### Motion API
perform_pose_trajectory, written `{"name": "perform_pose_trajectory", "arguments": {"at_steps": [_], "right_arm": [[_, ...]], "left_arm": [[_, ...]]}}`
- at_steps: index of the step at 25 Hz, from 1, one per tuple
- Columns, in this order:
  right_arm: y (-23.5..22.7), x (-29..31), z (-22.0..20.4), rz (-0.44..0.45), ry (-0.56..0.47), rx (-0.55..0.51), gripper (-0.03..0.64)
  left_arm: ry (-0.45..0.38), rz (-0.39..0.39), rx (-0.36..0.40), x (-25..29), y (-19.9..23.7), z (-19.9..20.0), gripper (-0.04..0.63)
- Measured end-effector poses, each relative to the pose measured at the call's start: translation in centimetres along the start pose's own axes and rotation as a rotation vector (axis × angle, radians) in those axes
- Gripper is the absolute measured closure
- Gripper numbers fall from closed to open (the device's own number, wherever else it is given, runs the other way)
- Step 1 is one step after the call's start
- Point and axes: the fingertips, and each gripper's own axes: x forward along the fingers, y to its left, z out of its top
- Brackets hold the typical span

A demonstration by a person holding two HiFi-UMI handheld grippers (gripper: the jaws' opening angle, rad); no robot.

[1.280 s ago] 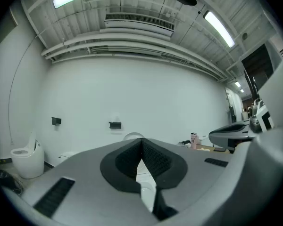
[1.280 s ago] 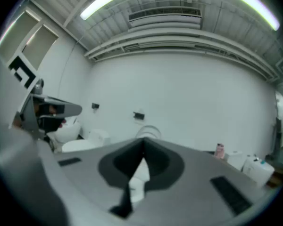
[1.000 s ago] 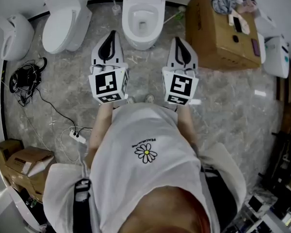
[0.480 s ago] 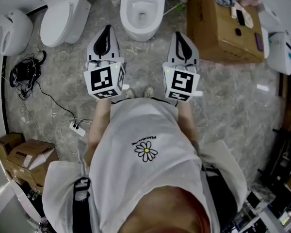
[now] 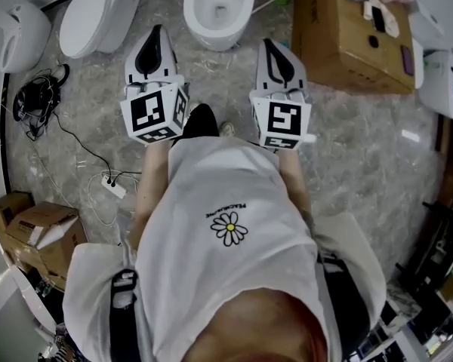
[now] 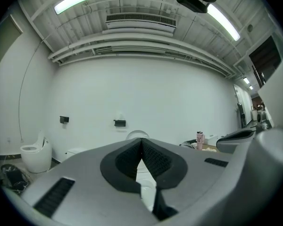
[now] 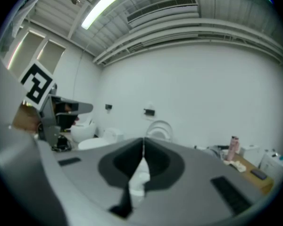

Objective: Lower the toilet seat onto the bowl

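Head view: the toilet bowl (image 5: 240, 23) has slid toward the top edge, and a dark shoe (image 5: 202, 119) now shows between the grippers (probably a step forward). Left gripper (image 5: 157, 32) and right gripper (image 5: 268, 44) are both closed and empty. The toilet seat (image 7: 159, 127) stands raised ahead, untouched.

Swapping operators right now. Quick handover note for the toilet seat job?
Left gripper: shut, empty, short of the bowl.
Right gripper: shut, empty, beside the left one, also short of the bowl.
Seat: upright behind the open bowl, straight ahead of both grippers.
Done: nothing on the seat yet.
Left: close in, catch the seat's top edge, ease it down onto the bowl.
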Motion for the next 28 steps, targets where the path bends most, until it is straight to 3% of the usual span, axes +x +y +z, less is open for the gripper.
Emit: {"name": "perform_pose_trajectory", "arguments": {"at_steps": [9, 16, 28], "right_arm": [[-1.2, 0.8, -0.1, -0.003, -0.014, -0.014, 0.586], [-2.6, 3.9, 0.8, -0.045, -0.037, 0.002, 0.585], [-5.7, 15.0, 1.3, -0.107, 0.001, 0.075, 0.584]], "left_arm": [[-0.047, -0.027, 0.022, 2.3, -1.2, 1.0, 0.575], [-0.09, -0.03, 0.017, 5.7, 1.3, 1.3, 0.575], [-0.069, -0.092, -0.024, 17.9, 4.9, -0.2, 0.575]]}}
